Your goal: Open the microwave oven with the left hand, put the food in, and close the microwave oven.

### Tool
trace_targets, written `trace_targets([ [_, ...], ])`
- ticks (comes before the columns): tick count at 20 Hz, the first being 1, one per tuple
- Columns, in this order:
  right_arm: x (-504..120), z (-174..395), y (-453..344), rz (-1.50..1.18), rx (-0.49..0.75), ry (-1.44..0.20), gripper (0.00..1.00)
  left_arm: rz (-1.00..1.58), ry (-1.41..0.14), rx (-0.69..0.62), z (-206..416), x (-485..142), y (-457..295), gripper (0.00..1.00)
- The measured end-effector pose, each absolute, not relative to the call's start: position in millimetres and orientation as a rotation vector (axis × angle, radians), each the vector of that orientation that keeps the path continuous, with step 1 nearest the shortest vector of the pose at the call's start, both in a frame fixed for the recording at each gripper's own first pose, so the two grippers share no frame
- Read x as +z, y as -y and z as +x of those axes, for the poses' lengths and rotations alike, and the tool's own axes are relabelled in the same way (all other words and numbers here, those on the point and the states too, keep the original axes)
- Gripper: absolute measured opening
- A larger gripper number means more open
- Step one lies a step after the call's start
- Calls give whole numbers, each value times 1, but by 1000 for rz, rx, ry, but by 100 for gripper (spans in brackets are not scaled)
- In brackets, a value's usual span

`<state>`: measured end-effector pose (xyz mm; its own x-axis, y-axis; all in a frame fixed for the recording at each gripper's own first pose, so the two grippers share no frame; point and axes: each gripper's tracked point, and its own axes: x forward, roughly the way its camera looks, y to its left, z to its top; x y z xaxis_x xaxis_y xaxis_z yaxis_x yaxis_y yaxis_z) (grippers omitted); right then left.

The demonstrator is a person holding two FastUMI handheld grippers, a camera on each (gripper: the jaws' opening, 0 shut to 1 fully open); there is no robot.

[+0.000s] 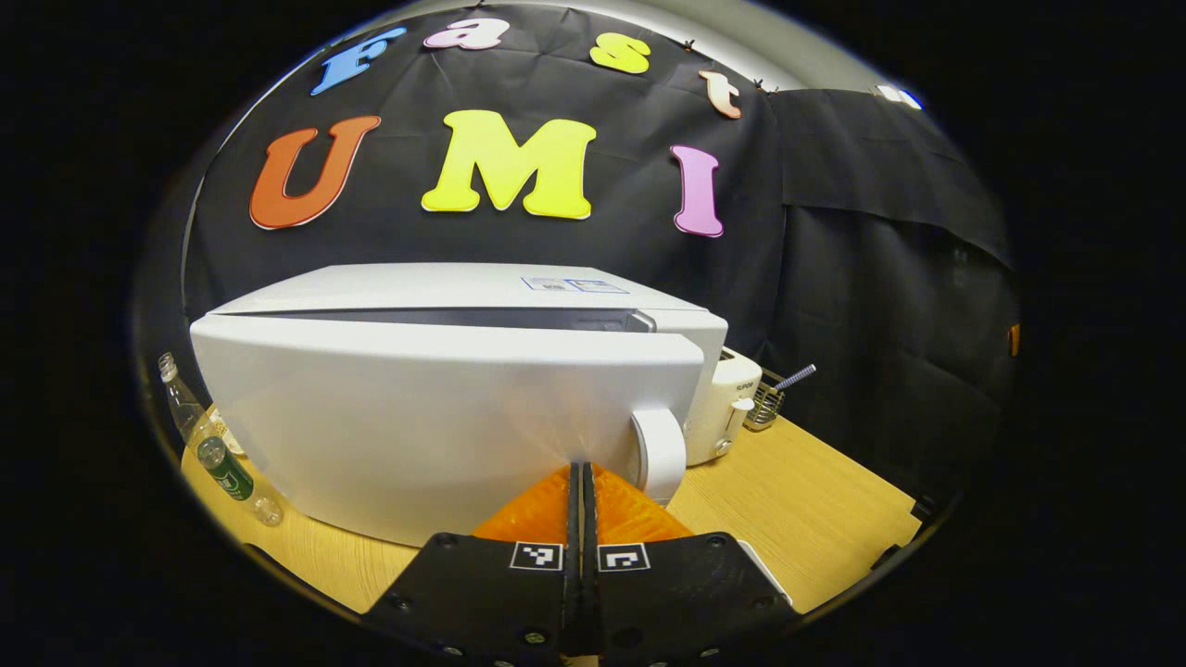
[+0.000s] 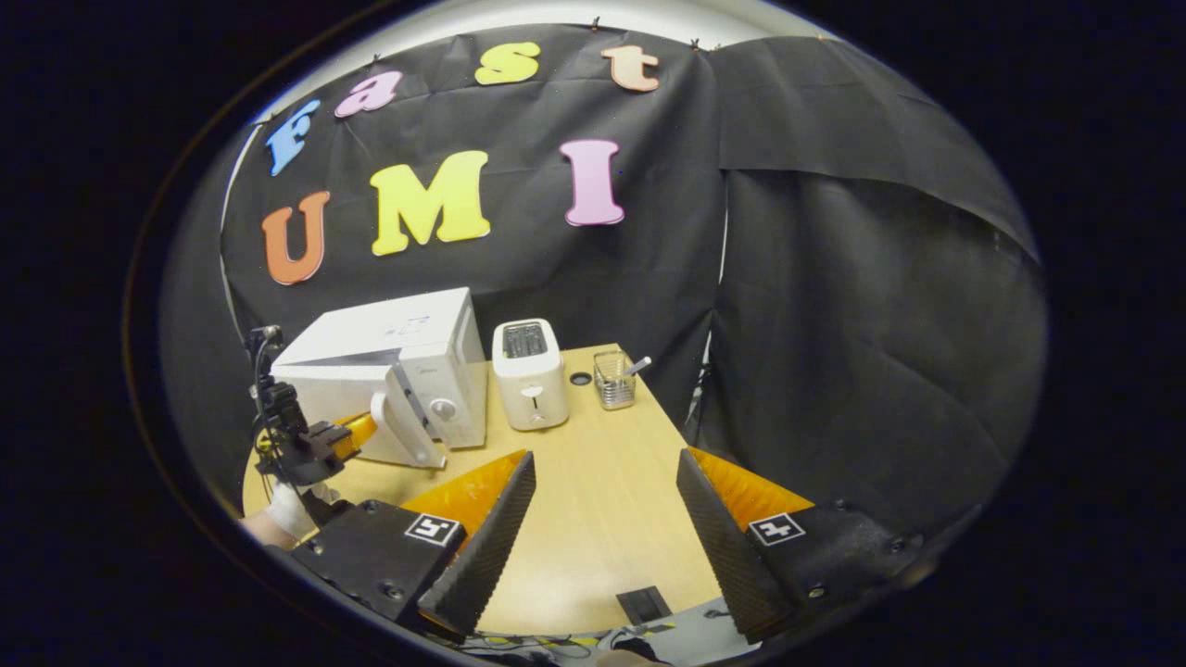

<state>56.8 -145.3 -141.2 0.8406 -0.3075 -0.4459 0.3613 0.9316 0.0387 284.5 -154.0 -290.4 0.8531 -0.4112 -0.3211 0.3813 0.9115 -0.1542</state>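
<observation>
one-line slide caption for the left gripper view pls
Shut left claw pressed against the partly open microwave door, beside its handle, with a toaster behind.

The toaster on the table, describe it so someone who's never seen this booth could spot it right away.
Start at the white microwave on the wooden table, its door ajar. Just beside it, on the side towards the wire basket, stands the toaster. It is a small, upright cream box with a slot on top and a lever on its front, far smaller than the microwave.

White microwave (image 1: 445, 408), cream toaster (image 2: 530, 375), light wood table (image 2: 602, 500).
</observation>
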Motion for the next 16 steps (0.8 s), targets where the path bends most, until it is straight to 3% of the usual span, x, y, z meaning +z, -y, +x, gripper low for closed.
trace_targets([
  [8, -155, 71, 168, 142, -349, -461, 98, -71, -346, -380, 313, -291, 167, 0],
  [9, -156, 71, 168, 141, -346, -464, 98, -65, -340, -350, 322, -292, 162, 10],
  [10, -156, 72, 168, 139, -345, -467, 98, -101, -366, -355, 327, -299, 169, 0],
  [16, -157, 76, 167, 139, -324, -468, 98, -68, -389, -315, 313, -299, 156, 0],
])
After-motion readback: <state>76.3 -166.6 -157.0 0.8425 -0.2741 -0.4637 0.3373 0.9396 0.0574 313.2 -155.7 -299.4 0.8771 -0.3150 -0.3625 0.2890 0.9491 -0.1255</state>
